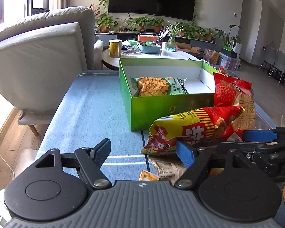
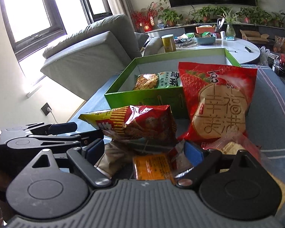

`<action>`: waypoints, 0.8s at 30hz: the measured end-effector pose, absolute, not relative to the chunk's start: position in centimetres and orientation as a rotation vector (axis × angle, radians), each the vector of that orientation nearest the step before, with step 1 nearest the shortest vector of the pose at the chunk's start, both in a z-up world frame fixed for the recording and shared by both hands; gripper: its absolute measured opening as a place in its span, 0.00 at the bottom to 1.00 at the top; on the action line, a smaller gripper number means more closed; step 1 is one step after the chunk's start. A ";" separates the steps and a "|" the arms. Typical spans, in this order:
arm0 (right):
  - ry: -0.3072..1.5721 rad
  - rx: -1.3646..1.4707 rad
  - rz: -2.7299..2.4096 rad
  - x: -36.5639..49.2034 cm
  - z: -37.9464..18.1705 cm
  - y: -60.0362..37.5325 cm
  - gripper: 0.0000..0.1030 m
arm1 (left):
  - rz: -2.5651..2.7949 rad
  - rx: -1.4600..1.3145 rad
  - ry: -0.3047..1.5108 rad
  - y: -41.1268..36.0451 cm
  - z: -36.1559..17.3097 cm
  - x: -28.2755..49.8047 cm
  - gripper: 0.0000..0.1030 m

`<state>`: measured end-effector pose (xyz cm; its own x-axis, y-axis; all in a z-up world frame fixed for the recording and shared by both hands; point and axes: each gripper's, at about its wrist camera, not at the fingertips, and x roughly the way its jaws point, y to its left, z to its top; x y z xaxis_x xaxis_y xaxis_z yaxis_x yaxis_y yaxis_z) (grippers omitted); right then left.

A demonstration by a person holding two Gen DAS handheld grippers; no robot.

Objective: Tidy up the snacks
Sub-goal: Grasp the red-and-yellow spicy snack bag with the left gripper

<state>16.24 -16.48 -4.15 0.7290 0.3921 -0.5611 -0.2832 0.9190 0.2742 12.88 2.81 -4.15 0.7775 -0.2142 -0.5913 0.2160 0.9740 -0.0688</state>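
Two grippers work at the near side of the open green cardboard box [image 1: 161, 106], which sits on the blue-clothed surface [image 1: 89, 110] and holds a green bag of golden crackers [image 1: 157, 85]. The left gripper [image 1: 144, 151] has its jaws wide apart, empty; the right gripper [image 2: 144, 149] has its jaws set on either side of the crumpled yellow-and-red snack bag [image 2: 142, 127], though contact is unclear. Just before the box's near wall, that bag, a red strawberry-printed cake packet [image 2: 218, 102] and an orange packet [image 2: 152, 165] crowd together, blocking the way in.
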 end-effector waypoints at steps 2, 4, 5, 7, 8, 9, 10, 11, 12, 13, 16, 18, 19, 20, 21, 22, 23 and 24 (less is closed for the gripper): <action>0.649 0.188 0.370 16.7 -4.1 -16.6 0.66 | -0.226 0.002 0.638 2.8 -4.2 13.3 0.71; 0.644 0.199 0.373 17.1 -4.0 -16.7 0.66 | -0.222 -0.005 0.641 2.8 -4.3 13.7 0.71; 0.642 0.204 0.378 17.3 -3.9 -16.8 0.66 | -0.222 -0.010 0.643 2.8 -4.4 13.9 0.71; 0.645 0.216 0.384 17.8 -3.9 -16.9 0.66 | -0.222 -0.020 0.649 2.7 -4.5 14.3 0.71; 0.647 0.224 0.387 18.0 -3.9 -17.0 0.66 | -0.221 -0.023 0.651 2.7 -4.6 14.5 0.71; 0.649 0.230 0.387 18.2 -3.9 -17.0 0.66 | -0.221 -0.026 0.654 2.7 -4.7 14.6 0.71; 0.651 0.237 0.387 18.5 -3.9 -17.0 0.66 | -0.223 -0.028 0.656 2.6 -4.7 14.8 0.71; 0.653 0.241 0.385 18.7 -3.9 -17.0 0.66 | -0.226 -0.028 0.657 2.5 -4.8 14.9 0.71; 0.655 0.244 0.383 18.9 -3.9 -17.0 0.66 | -0.229 -0.028 0.658 2.5 -4.8 15.0 0.71; 0.658 0.248 0.383 19.0 -3.9 -17.0 0.66 | -0.232 -0.027 0.659 2.4 -4.9 15.1 0.71; 0.668 0.268 0.386 19.6 -4.0 -17.0 0.66 | -0.242 -0.025 0.660 2.2 -5.0 15.5 0.71; 0.673 0.287 0.388 19.9 -4.0 -17.1 0.66 | -0.247 -0.028 0.662 2.1 -5.0 15.9 0.71; 0.675 0.295 0.389 20.0 -4.0 -17.1 0.66 | -0.251 -0.030 0.664 2.1 -5.1 16.0 0.71; 0.678 0.304 0.391 20.2 -4.0 -17.1 0.66 | -0.256 -0.031 0.665 2.0 -5.1 16.2 0.71; 0.682 0.314 0.392 20.4 -3.9 -17.1 0.66 | -0.259 -0.031 0.666 1.9 -5.2 16.3 0.71; 0.686 0.323 0.390 20.6 -3.9 -17.0 0.66 | -0.262 -0.031 0.666 1.9 -5.2 16.5 0.71; 0.690 0.332 0.386 20.7 -4.0 -17.0 0.66 | -0.265 -0.031 0.665 1.8 -5.2 16.6 0.71; 0.698 0.344 0.379 20.9 -4.0 -16.9 0.66 | -0.268 -0.030 0.665 1.8 -5.3 16.7 0.71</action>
<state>20.94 -16.90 -4.04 0.7040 0.4461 -0.5527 -0.2203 0.8769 0.4272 16.75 1.75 -5.25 0.7540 -0.2555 -0.6052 0.2363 0.9651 -0.1131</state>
